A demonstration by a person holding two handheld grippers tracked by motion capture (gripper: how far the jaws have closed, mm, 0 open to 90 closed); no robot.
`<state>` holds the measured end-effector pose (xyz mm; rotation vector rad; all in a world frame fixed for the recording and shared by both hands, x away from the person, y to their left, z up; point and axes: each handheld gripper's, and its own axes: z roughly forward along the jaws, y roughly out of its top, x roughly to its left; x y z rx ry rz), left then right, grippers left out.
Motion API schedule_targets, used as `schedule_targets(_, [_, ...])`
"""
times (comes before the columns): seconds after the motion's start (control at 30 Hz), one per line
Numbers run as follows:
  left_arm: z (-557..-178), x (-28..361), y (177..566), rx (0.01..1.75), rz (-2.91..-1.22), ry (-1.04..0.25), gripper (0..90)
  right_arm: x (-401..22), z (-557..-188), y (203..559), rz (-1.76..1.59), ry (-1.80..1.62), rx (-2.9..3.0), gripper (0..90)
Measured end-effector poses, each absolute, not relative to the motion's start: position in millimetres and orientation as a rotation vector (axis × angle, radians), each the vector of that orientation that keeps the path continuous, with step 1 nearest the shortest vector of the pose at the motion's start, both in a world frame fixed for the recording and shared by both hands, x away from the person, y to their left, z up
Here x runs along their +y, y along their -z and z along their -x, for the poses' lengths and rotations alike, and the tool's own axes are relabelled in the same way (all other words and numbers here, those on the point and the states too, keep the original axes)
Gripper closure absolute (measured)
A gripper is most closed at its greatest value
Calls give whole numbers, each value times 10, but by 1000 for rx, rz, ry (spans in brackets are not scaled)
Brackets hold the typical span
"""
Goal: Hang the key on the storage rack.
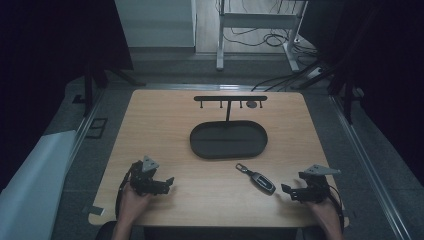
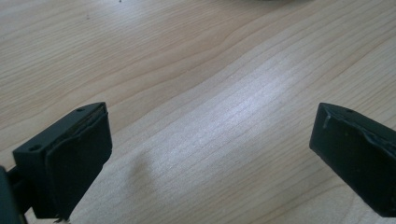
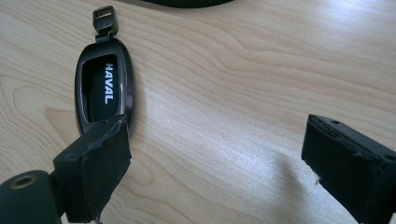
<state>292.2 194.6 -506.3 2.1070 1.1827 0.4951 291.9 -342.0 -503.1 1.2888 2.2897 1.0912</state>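
A dark car key fob with a metal loop lies flat on the wooden table, in front of the black oval tray. In the right gripper view the fob reads HAVAL and lies just beyond the left jaw. My right gripper rests near the front right edge, open, a little right of the fob. My left gripper sits at the front left, open over bare wood. A black key rack on a post stands behind the tray.
Beyond the table are a grey floor, a white desk frame with cables, and dark curtains at both sides. A white sheet lies on the floor at the left. The table's front edge is close to both hands.
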Motion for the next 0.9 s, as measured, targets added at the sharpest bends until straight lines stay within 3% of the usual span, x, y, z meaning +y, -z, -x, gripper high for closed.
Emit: schedule_targets(0.9, [-2931, 1963, 5074, 1182, -2102, -501, 0, -3413, -2936, 5011, -1284, -1048, 2314, 85])
